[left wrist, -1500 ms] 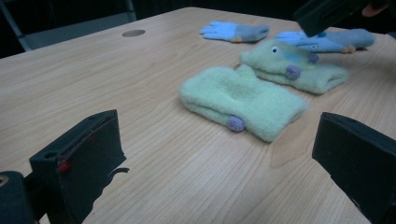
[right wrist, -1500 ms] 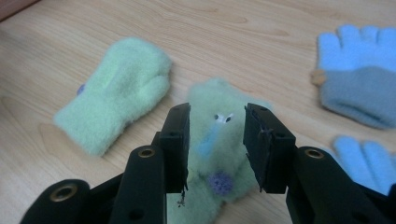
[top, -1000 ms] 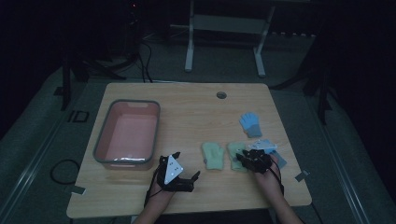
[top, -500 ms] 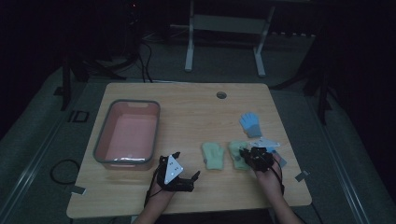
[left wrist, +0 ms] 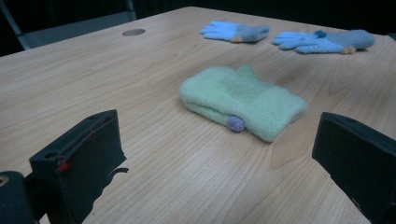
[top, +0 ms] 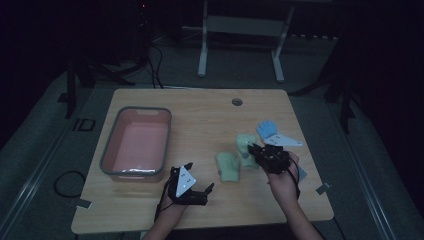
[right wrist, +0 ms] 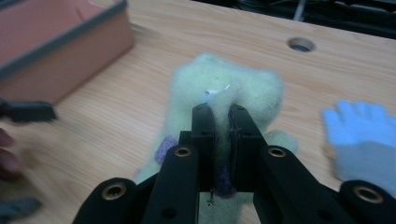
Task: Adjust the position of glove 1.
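Dim high view; gripper views brighter, the right's edges blurred.

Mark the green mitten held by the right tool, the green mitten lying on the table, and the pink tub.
held green mitten (right wrist: 224, 84), right gripper view, fuzzy body above the tool tips
lying green mitten (left wrist: 243, 100), left gripper view, middle of its top
pink tub (top: 111, 150), high view, left rim

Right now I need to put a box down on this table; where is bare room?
Bare wood lies between the pink tub and the green mittens, and along the far edge around the round hole. The near right is crowded: mittens, blue gloves, and the right tool gripping one mitten.
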Demonstrator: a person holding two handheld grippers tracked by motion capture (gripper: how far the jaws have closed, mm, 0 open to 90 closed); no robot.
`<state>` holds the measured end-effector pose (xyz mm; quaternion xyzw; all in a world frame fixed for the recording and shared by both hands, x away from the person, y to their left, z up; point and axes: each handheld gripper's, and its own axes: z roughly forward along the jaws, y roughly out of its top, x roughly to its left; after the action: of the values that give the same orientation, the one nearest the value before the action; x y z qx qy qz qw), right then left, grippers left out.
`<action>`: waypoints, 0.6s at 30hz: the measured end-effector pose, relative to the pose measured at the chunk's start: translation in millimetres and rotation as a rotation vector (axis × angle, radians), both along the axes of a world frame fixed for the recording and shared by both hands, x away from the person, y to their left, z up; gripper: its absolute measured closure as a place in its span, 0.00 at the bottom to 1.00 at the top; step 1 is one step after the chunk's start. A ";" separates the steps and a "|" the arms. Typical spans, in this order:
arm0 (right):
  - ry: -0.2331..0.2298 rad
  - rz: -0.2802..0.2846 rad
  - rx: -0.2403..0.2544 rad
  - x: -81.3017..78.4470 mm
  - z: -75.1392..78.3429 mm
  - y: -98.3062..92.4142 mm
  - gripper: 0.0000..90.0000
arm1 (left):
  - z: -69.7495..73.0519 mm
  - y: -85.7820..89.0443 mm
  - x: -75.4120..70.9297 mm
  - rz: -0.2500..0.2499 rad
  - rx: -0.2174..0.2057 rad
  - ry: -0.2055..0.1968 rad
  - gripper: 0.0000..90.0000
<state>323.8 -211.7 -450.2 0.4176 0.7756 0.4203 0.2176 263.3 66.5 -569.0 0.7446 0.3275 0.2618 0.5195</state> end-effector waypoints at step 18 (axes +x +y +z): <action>0.117 0.016 -0.060 4.9 -54.4 51.5 0.92 | 0.0 1.3 -0.1 -0.006 -0.009 0.001 0.02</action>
<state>328.7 -160.2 -504.6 0.4283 0.8028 0.3733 0.1810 263.2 67.8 -569.0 0.7434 0.3265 0.2584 0.5234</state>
